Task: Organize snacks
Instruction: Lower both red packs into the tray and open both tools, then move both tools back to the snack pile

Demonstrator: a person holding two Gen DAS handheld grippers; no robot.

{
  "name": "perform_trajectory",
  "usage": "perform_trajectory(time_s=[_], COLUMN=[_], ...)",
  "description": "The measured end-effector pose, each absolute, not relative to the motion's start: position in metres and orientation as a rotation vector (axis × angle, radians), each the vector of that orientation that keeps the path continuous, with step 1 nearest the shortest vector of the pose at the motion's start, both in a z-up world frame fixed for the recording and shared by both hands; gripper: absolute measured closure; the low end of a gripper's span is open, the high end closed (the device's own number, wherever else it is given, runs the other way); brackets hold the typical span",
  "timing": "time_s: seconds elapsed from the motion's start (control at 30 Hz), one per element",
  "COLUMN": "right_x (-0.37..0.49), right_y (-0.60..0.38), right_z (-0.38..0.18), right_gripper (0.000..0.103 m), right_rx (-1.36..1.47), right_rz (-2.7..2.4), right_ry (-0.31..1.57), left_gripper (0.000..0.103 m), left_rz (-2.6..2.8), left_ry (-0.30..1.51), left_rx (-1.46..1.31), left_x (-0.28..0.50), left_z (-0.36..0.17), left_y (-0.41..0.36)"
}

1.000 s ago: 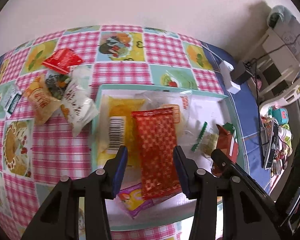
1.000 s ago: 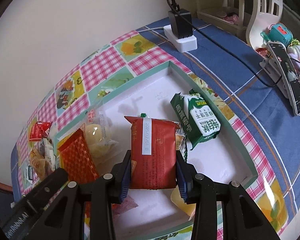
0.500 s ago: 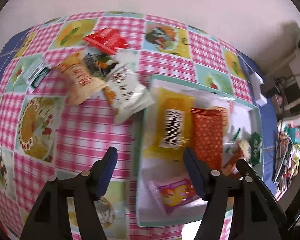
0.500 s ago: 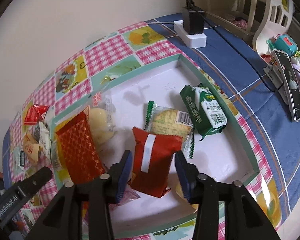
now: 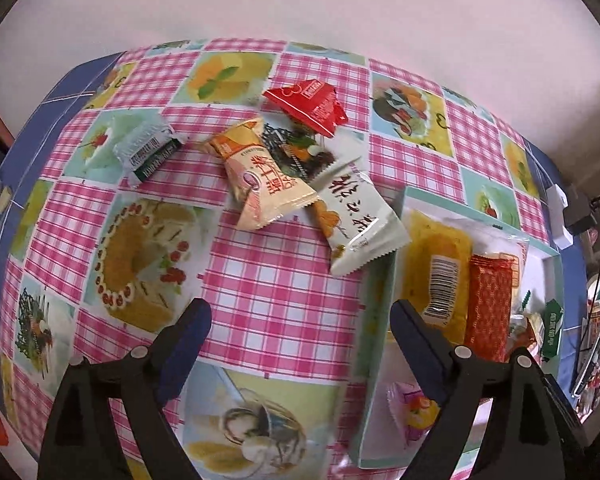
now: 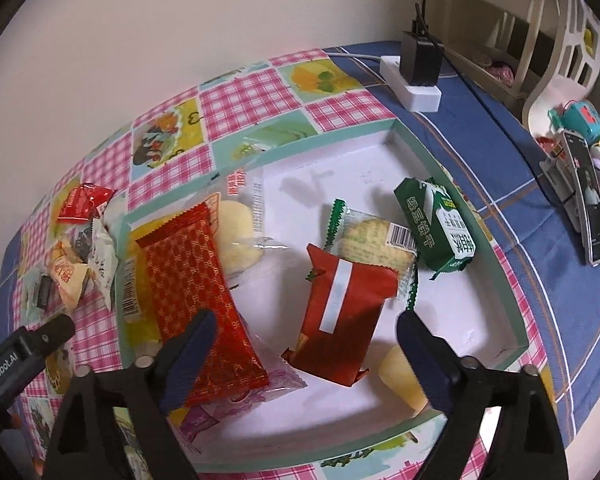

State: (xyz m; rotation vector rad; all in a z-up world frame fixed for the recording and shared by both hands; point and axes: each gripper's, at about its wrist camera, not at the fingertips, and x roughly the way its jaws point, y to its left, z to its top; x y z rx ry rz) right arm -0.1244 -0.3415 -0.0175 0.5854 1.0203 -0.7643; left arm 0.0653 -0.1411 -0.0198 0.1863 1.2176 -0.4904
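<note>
Five loose snack packets (image 5: pixel 300 168) lie heaped on the checked counter (image 5: pixel 268 288), just beside the teal-rimmed tray (image 6: pixel 476 216). Left hand-held gripper (image 5: pixel 300 336) hangs spread and empty; right hand-held gripper (image 6: pixel 306 346) is spread over the red packet (image 6: pixel 340 312) in the tray. Risk: slick, crinkly, puffy film could slip a pinch or drag overlapping neighbours along.

The right gripper (image 6: pixel 302 344) is held with jaws spread above the tray (image 6: pixel 480 236). A dark red packet (image 6: pixel 342 312) is seen lying between them.
</note>
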Motion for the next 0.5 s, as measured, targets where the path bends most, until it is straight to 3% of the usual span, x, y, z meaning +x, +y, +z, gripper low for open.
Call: perform_trajectory(time_s=[0.07,0.5], right_x=[-0.124,-0.109], right_y=[-0.34,-0.321], right_z=[-0.016,-0.001], right_gripper=[0.002,0.0], right_rx=[0.578,0.585], right_rz=[-0.765,-0.682], right_ry=[1.016,0.944], left_gripper=[0.002,0.002], left_rz=[-0.492,-0.51], left_ry=[1.212,1.089], left_rx=[0.184,0.163], left_x=[0.066,0.073], left_z=[-0.019,-0.005], left_y=[-0.139,-0.133])
